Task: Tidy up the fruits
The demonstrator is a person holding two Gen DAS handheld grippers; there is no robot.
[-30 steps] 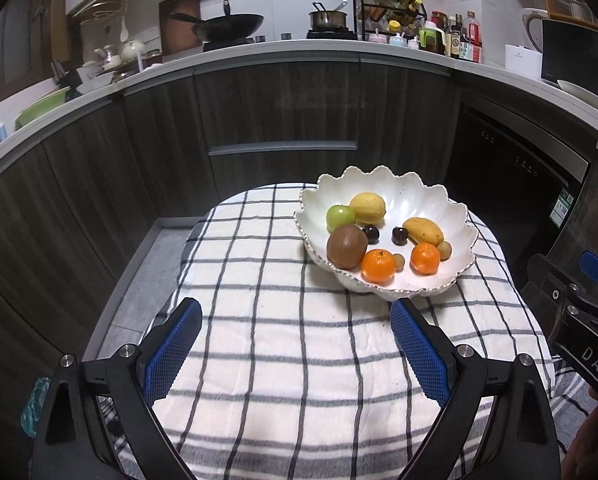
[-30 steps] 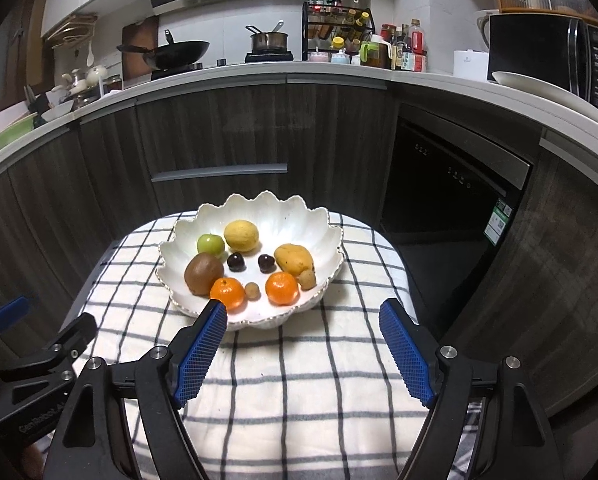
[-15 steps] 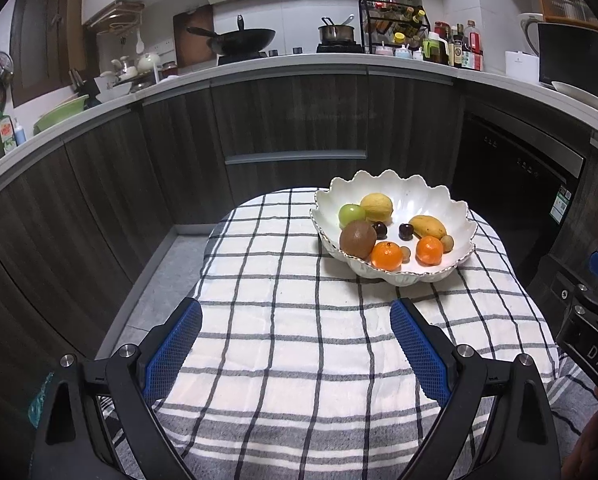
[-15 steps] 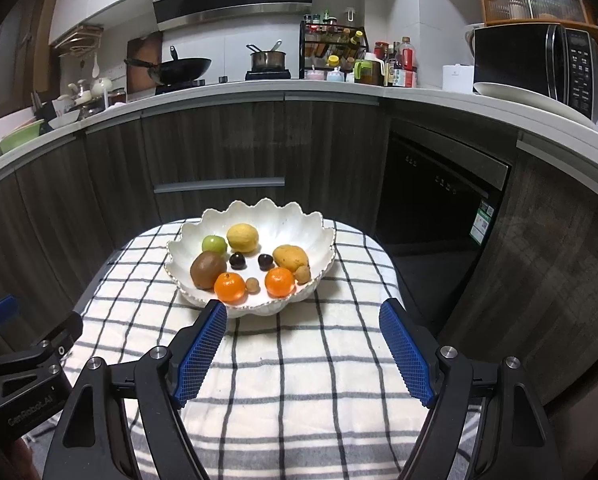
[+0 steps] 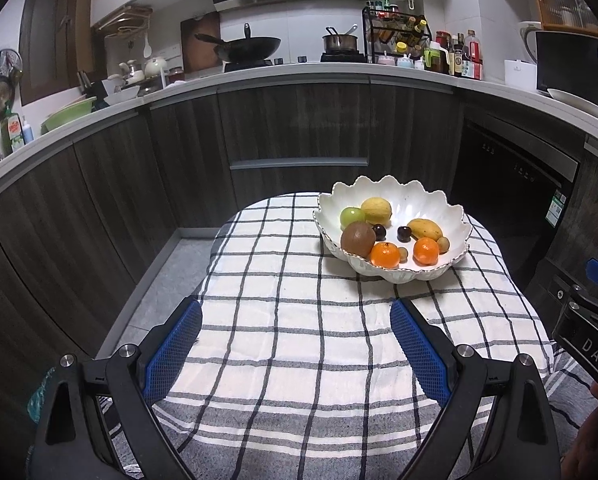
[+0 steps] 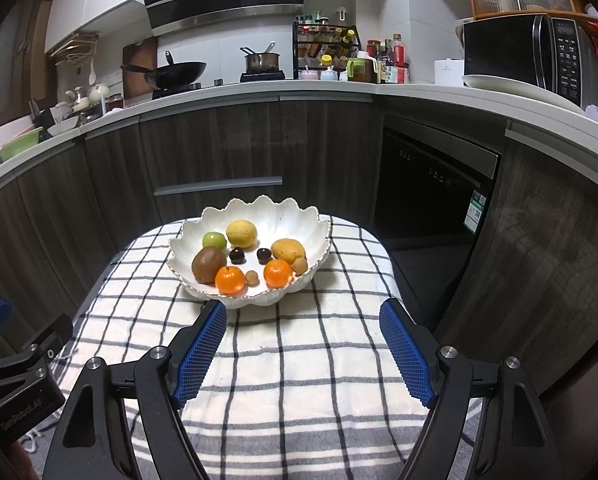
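Jaws first, at the bottom of each wrist view: my left gripper and my right gripper both stand wide apart with nothing between the blue pads, hanging above the checked cloth that covers the desk. In the left view the right gripper shows only as a black body at the lower right edge.

Beyond the jaws, in the middle of both frames, sits the white scalloped bowl, which holds all the fruit I can see. At its near rim lie two mandarins, with a small brown round fruit between them. To the left is the kiwi, its long axis running from lower left to upper right in the right view. Two dark cherries sit at the centre. The mango lies right of centre, long axis from upper left to lower right, touching another small brown fruit at its lower end. At the far side are a green fruit and a yellow lemon.

I judge the sorting either finished or not yet begun. To pick well, I would cross the mango's short axis and take near fruits first.

Farthest back, across the upper frame, runs the dark cabinet front.
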